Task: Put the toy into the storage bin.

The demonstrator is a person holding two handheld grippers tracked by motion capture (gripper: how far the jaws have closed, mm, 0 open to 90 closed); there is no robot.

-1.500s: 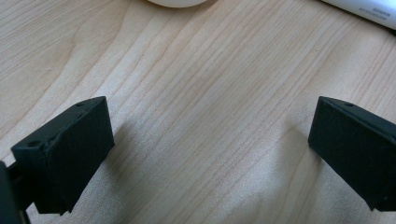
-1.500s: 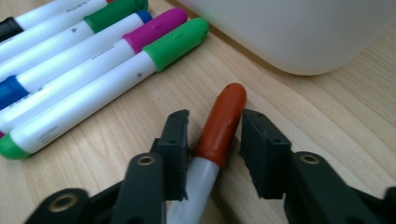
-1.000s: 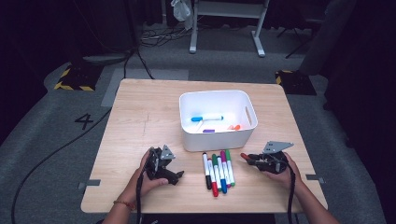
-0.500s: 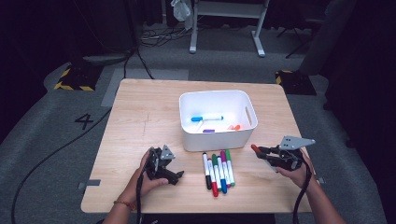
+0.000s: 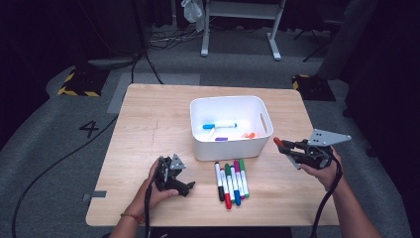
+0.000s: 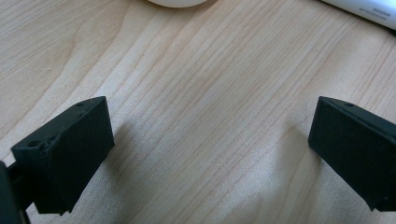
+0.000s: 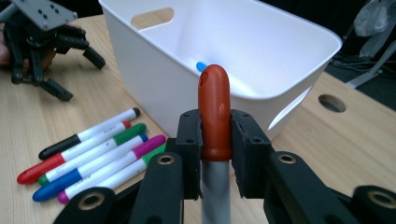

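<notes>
My right gripper [image 5: 288, 148] hangs above the table, right of the white bin [image 5: 230, 99], shut on a red-capped marker [image 5: 278, 142]. In the right gripper view the pads [image 7: 189, 140] clamp the red cap [image 7: 214, 102], which points at the bin's wall [image 7: 154, 88]. Several markers [image 5: 231, 179] lie in a row in front of the bin, also seen in the right gripper view [image 7: 88, 156]. My left gripper [image 5: 182, 186] rests on the wooden table [image 5: 158, 114] at the lower left, open, with bare wood between its jaws [image 6: 210, 154].
Inside the bin lie a blue marker [image 5: 219, 126], a purple one [image 5: 221, 139] and an orange one [image 5: 247, 135]. The left gripper [image 7: 44, 44] appears at the far left in the right gripper view. Cables and a stand's feet lie on the floor beyond the table.
My right gripper has lifted off the table with the red-capped marker and shifted right and toward the bin's height. The left gripper has stayed where it was.
</notes>
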